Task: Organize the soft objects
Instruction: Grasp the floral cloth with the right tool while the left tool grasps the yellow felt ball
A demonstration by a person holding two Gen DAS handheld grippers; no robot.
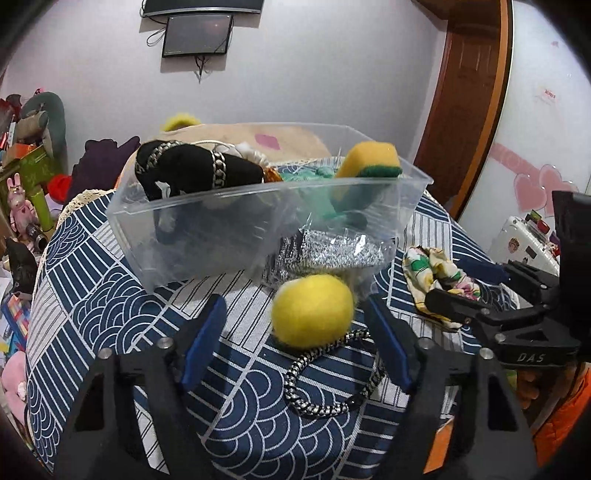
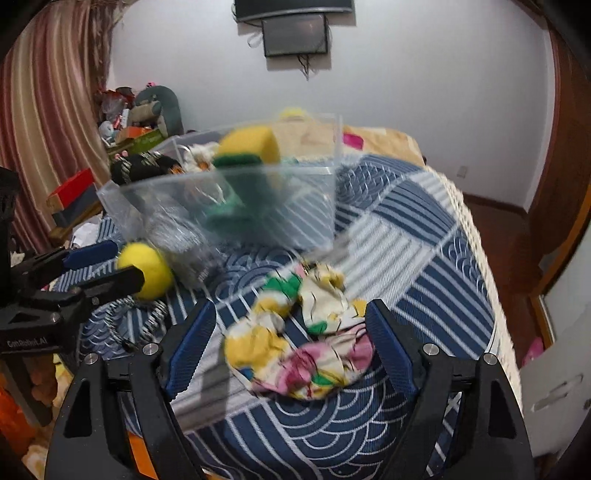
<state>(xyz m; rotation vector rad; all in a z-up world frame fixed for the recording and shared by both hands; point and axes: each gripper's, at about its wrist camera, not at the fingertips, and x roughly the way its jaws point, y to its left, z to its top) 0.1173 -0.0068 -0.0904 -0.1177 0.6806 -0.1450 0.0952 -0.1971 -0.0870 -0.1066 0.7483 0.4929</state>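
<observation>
A clear plastic bin (image 1: 207,221) stands on the blue patterned cloth and holds a black plush item (image 1: 195,168), a yellow-green sponge (image 1: 369,158) and a silver scrubber (image 1: 332,247). A yellow pompom (image 1: 312,310) with a black-and-white braided cord (image 1: 317,369) lies in front of the bin, between the open fingers of my left gripper (image 1: 295,332). My right gripper (image 2: 290,332) is open around a crumpled floral cloth (image 2: 295,343) lying on the table. The bin (image 2: 155,206) and the pompom (image 2: 146,269) also show in the right wrist view, to the left.
The table's right edge (image 2: 487,295) drops to a wooden floor. Toys and boxes (image 1: 26,173) crowd the left side. A dark blue cloth (image 1: 480,269) lies beyond the floral cloth. Screens (image 2: 295,33) hang on the far wall.
</observation>
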